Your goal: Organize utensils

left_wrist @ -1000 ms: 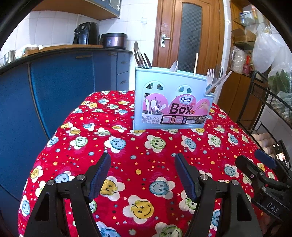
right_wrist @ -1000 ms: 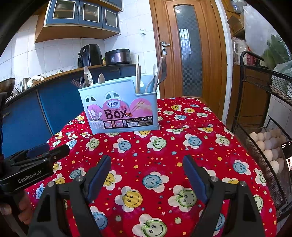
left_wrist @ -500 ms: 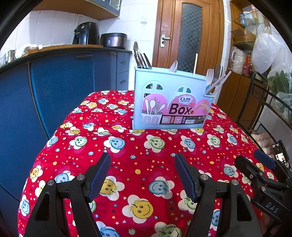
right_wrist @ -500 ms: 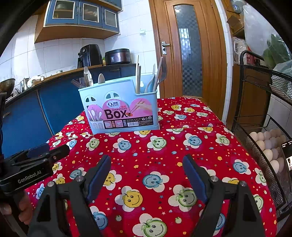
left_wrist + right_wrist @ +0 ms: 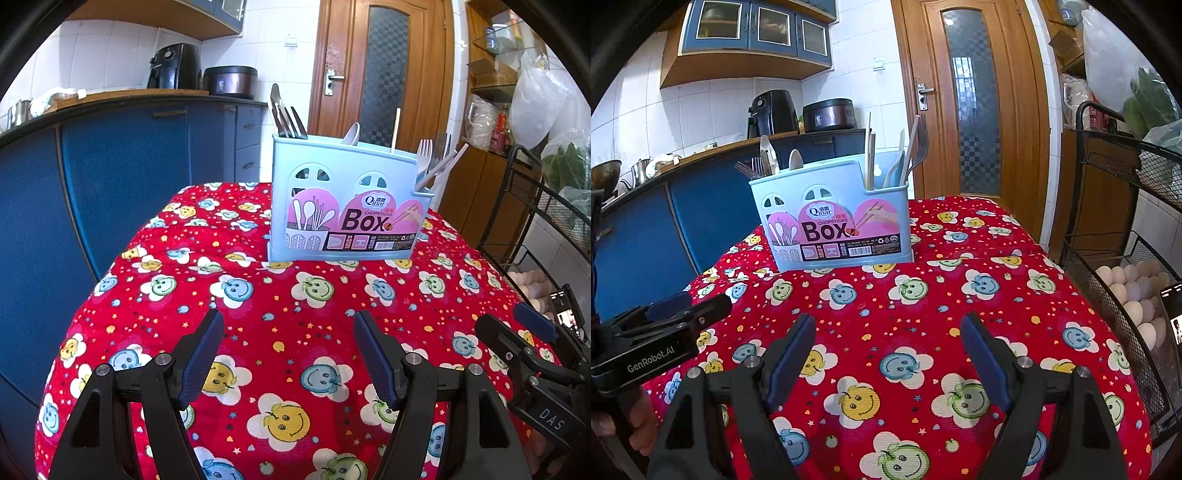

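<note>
Left gripper point(image 5: 288, 325): jaws stand wide apart with nothing between them; it hovers low over the near part of the cloth, tilted down toward it; blue pads point(image 5: 201, 363) face each other across bare cloth
Right gripper point(image 5: 888, 328): jaws likewise spread wide and empty; it hangs over the near part of the cloth beside the left one; its tip also shows at the right edge of the left wrist view
Hand point(image 5: 635, 424): fingers wrap the left gripper's handle at the lower left of the right wrist view
Tablecloth point(image 5: 258, 295): red, printed with smiley flowers in yellow, blue and green; it covers the whole table top
Utensil box point(image 5: 347, 206): pale blue plastic holder with a pink label reading "Box"; it stands upright on the far part of the cloth, well apart from both grippers
Utensils: dark-handled cutlery point(image 5: 286, 118) stands in the left end of the box; a white spoon point(image 5: 351, 134) and a single chopstick point(image 5: 396, 127) rise near the middle; forks point(image 5: 424, 155) and pale handles lean out of the right end
Counter point(image 5: 129, 96): blue cabinets behind the table on the left, carrying a black air fryer point(image 5: 173, 66) and a dark cooker point(image 5: 229, 81)
Door point(image 5: 971, 103): brown wood with a patterned glass panel, behind the box
Wire rack point(image 5: 1123, 236): black, to the right of the table; eggs point(image 5: 1134, 291) lie in its lower basket
</note>
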Demonstrator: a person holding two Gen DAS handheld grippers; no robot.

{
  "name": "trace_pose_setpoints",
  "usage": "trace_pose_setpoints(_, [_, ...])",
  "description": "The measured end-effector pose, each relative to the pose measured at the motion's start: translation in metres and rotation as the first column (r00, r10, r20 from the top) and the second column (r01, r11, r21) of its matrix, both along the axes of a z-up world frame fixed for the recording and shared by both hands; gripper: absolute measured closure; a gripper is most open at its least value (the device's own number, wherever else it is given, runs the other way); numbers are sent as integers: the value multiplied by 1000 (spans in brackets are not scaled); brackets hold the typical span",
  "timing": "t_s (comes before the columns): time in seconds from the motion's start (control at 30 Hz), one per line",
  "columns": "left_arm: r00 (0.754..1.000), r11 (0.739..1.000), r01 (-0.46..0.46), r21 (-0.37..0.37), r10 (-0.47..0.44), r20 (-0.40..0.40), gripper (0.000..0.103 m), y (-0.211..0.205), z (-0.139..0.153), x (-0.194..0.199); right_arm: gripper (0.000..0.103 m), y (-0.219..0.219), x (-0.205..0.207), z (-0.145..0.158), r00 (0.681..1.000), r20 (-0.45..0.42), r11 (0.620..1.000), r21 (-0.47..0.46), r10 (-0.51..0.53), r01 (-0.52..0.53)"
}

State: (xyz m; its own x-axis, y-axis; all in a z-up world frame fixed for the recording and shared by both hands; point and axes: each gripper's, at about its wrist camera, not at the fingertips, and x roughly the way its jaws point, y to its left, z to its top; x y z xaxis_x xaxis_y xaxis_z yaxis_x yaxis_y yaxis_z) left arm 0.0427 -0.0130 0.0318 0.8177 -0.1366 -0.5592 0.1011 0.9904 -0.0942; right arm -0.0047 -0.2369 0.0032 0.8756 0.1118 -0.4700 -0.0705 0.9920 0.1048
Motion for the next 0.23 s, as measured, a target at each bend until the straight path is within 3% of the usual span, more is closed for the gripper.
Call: trace_pose_setpoints(0.23, [1000, 1000, -1, 1, 1, 1, 29, 0, 0, 0, 21, -1, 0, 0, 1000, -1, 1000, 1, -1, 1])
